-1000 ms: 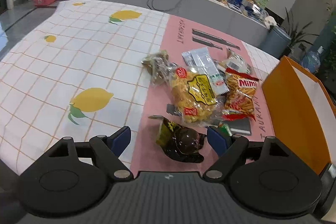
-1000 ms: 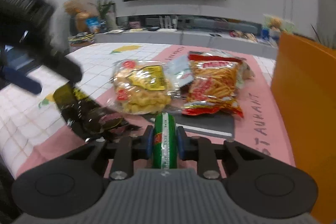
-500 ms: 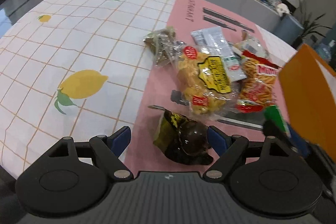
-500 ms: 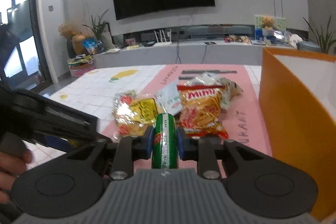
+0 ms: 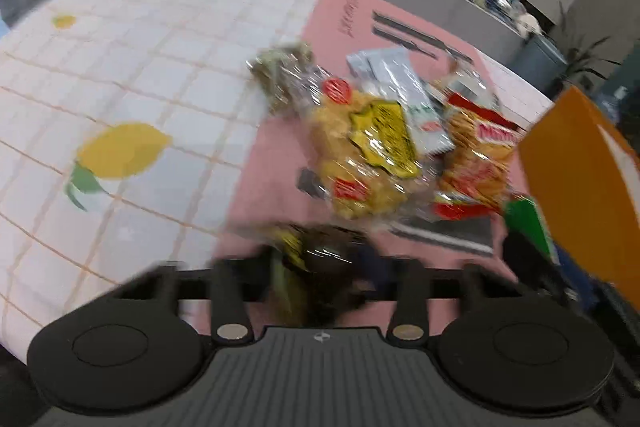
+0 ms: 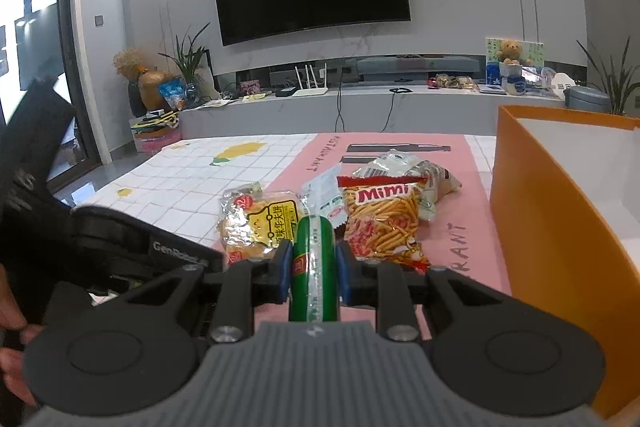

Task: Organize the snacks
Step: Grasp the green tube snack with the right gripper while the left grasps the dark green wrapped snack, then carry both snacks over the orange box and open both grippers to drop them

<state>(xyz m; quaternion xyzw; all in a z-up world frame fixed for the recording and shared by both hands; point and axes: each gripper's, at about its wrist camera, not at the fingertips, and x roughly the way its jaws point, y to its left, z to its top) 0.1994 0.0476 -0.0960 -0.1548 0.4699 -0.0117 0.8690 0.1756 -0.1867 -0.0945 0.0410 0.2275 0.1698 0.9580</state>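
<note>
Waiting at the right of the table, the orange box point(image 6: 532, 211) is the likely home for these snacks. Beside it on the pink mat point(image 5: 276, 187) lies the snack pile point(image 5: 372, 151). Half a second ago the left gripper point(image 5: 320, 279) stood wide; now it is clamped on the dark packet point(image 5: 320, 263). The right gripper point(image 6: 314, 267) stays clamped on the green tube point(image 6: 314, 259), so both can go in.
</note>
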